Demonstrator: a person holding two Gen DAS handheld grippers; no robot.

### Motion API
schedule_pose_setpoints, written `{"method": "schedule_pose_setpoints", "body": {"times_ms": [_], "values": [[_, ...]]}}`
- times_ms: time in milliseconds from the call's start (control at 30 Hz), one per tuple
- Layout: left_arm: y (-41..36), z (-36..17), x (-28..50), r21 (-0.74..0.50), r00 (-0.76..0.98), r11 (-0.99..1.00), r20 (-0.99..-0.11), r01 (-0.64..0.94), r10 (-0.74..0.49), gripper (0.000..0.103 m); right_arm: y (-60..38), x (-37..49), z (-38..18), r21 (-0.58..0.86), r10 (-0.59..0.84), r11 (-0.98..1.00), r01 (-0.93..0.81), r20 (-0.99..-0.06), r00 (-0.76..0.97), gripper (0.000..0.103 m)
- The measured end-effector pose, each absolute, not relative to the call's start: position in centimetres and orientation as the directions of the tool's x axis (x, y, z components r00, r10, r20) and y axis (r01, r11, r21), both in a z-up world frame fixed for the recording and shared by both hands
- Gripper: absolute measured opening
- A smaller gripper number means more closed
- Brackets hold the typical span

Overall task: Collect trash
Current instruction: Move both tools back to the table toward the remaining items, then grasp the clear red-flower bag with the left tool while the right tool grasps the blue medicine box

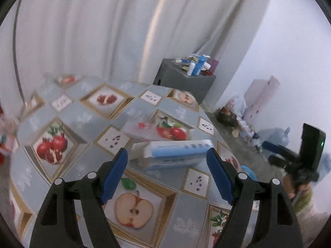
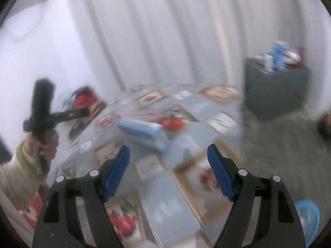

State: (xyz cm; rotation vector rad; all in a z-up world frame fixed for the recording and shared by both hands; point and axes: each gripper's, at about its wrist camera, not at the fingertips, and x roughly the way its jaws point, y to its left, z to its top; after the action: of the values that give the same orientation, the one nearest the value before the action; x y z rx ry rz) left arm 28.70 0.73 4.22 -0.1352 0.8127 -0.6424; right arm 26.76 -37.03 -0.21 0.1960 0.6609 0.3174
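Observation:
A blue-and-white tissue pack (image 1: 173, 153) lies on the round table with the fruit-print cloth (image 1: 82, 119), just beyond my open left gripper (image 1: 167, 159). A clear wrapper with red print (image 1: 142, 129) lies behind it. My left gripper hovers over the table, empty. My right gripper (image 2: 168, 155) is open and empty above the table's near side; the same tissue pack (image 2: 144, 132) shows blurred ahead of it. The right gripper's handle shows in the left view (image 1: 298, 161), and the left gripper shows in the right view (image 2: 43, 111).
A grey box (image 1: 184, 78) heaped with bottles and wrappers stands behind the table by the curtain. Clutter and a white cabinet (image 1: 260, 97) sit against the right wall. A blue bin (image 2: 308, 217) is on the floor at the right. A red package (image 2: 86, 101) lies at the table's left edge.

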Motion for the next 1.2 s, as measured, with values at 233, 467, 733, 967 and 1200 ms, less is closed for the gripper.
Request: {"method": "schedule_pose_setpoints", "body": {"times_ms": [233, 467, 733, 967, 1200], "values": [[1.2, 1.9, 32.1, -0.463, 0.453, 0.767, -0.622, 0.444, -0.638, 0.076, -32.2, 32.9, -0.9, 0.204, 0.437, 0.892, -0.404, -0.618, 0.653, 0.073], [0.6, -0.3, 35.6, -0.531, 0.414, 0.751, -0.627, 0.391, -0.659, 0.071, -30.2, 35.9, -2.6, 0.174, 0.450, 0.867, -0.467, -0.676, 0.584, 0.072], [0.1, -2.2, 37.8, -0.548, 0.390, 0.768, -0.662, 0.332, -0.640, 0.054, -29.7, 37.2, -4.2, 0.170, 0.457, 0.853, -0.493, -0.702, 0.547, 0.061], [0.2, -2.6, 38.6, -0.569, 0.382, 0.758, -0.655, 0.320, -0.652, 0.046, -30.0, 37.6, -4.4, 0.172, 0.466, 0.845, -0.506, -0.700, 0.541, 0.052], [0.5, -2.5, 39.5, -0.571, 0.385, 0.766, -0.663, 0.296, -0.642, 0.042, -29.8, 37.2, -4.3, 0.181, 0.480, 0.838, -0.514, -0.691, 0.540, 0.040]]}}
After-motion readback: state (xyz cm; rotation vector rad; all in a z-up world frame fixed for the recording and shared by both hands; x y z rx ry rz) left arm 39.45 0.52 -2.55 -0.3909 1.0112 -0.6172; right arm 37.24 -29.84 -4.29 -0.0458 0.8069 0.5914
